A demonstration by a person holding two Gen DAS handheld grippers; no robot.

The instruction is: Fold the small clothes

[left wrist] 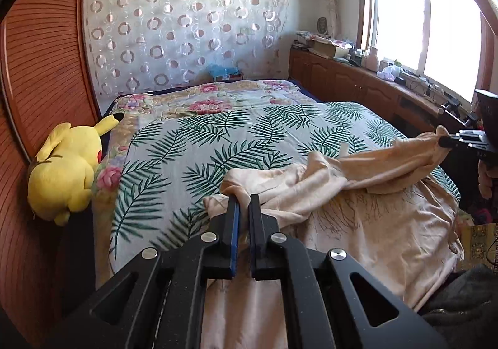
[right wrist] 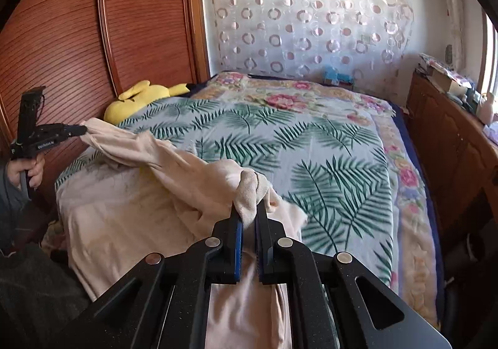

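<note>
A pale peach garment (left wrist: 373, 218) lies on the near end of the bed, its upper edge lifted and stretched between both grippers. My left gripper (left wrist: 244, 198) is shut on one end of that edge. My right gripper (right wrist: 249, 207) is shut on the other end, where the cloth bunches over its fingertips. The garment's body (right wrist: 124, 218) drapes over the bed's near edge. The right gripper also shows at the right of the left wrist view (left wrist: 443, 141), and the left gripper at the left of the right wrist view (right wrist: 82, 130), each pinching the cloth.
The bed carries a palm-leaf sheet (left wrist: 202, 143) over a floral blanket (right wrist: 295, 97). A yellow plush toy (left wrist: 67, 168) lies against the wooden wardrobe (right wrist: 77, 38). A cluttered wooden cabinet (left wrist: 358, 75) runs under the window. A sheer curtain (left wrist: 186, 22) hangs behind the bed.
</note>
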